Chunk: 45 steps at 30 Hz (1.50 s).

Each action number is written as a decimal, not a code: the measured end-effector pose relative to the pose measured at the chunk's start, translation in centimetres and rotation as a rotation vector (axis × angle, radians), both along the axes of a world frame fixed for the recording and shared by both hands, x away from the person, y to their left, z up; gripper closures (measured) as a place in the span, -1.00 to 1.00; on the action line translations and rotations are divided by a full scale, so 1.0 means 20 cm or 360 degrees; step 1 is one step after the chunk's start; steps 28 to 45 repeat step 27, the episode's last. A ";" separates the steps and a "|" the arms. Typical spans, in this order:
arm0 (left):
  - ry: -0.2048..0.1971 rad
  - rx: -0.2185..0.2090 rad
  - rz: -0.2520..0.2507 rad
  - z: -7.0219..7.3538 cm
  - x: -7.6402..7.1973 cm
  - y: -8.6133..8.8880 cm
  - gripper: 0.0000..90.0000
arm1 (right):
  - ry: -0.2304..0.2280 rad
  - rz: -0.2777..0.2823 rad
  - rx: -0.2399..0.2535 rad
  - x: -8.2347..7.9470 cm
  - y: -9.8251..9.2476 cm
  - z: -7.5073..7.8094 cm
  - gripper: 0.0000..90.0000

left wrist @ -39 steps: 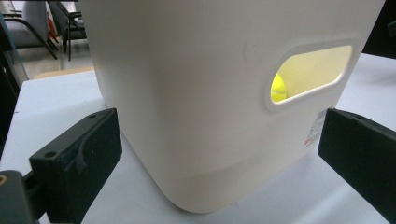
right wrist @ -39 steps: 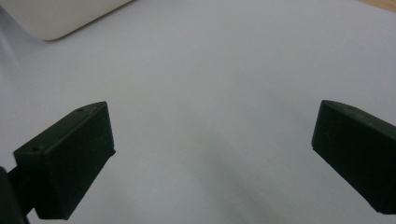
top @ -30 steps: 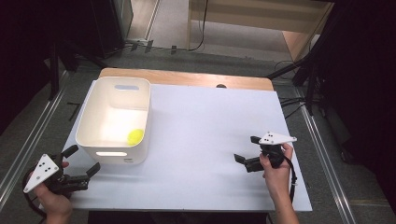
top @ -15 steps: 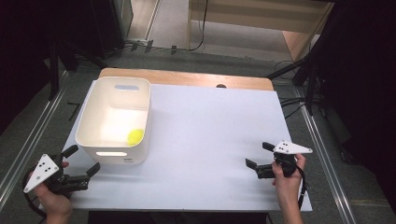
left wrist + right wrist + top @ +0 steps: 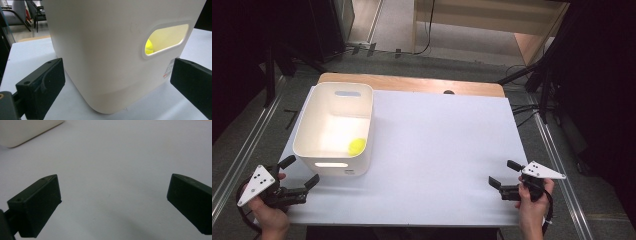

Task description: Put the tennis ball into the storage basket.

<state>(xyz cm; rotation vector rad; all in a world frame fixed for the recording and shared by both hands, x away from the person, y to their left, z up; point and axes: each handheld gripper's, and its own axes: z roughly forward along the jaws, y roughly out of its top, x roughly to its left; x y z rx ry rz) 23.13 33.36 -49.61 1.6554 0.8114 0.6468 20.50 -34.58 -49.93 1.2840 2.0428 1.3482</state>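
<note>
Far left, at the near corner of the white table (image 5: 437, 150): left claw (image 5: 302, 172), jaws wide apart, nothing held. Just ahead of that claw, nearly between its jaws: a big white bin (image 5: 334, 127), close enough to fill the space in front of the left claw (image 5: 117, 82). Near wall of the bin (image 5: 105, 50) smooth and rounded, with a handle hole (image 5: 166, 41) cut in it, up and to the right of the claw's middle. Inside the bin, past that hole: a small yellow ball (image 5: 357, 146), seen as a yellow spot (image 5: 149, 47) through the hole. Probably light plastic, stiff but a bit bendy, and slick on the outside, so easy to slip off a round corner. Best place to pinch: likely the thin top rim or the edge of the handle hole, not the fat curved wall. Ball loose, so likely to roll if the bin tips. Across the bare table to the far right: right claw (image 5: 504, 180), also spread wide and holding nothing, well apart from the bin. Ahead of the right claw (image 5: 112, 202), plain white table, with a bit of the bin's corner (image 5: 25, 132) up and to its left.
</note>
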 end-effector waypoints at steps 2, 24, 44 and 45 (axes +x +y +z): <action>0.0002 -0.0002 0.0002 0.00 0.00 0.00 -1.00 | -0.0009 -0.0018 0.0017 -0.02 -0.03 0.00 -1.00; -0.0003 -0.0016 0.0003 0.00 0.00 0.00 -1.00 | -0.0129 -0.0125 0.0155 -0.09 -0.17 -0.09 -1.00; 0.0002 -0.0013 0.0007 0.00 0.00 0.00 -1.00 | -0.0119 -0.0126 0.0161 -0.09 -0.16 -0.09 -1.00; 0.0002 -0.0013 0.0007 0.00 0.00 0.00 -1.00 | -0.0119 -0.0126 0.0161 -0.09 -0.16 -0.09 -1.00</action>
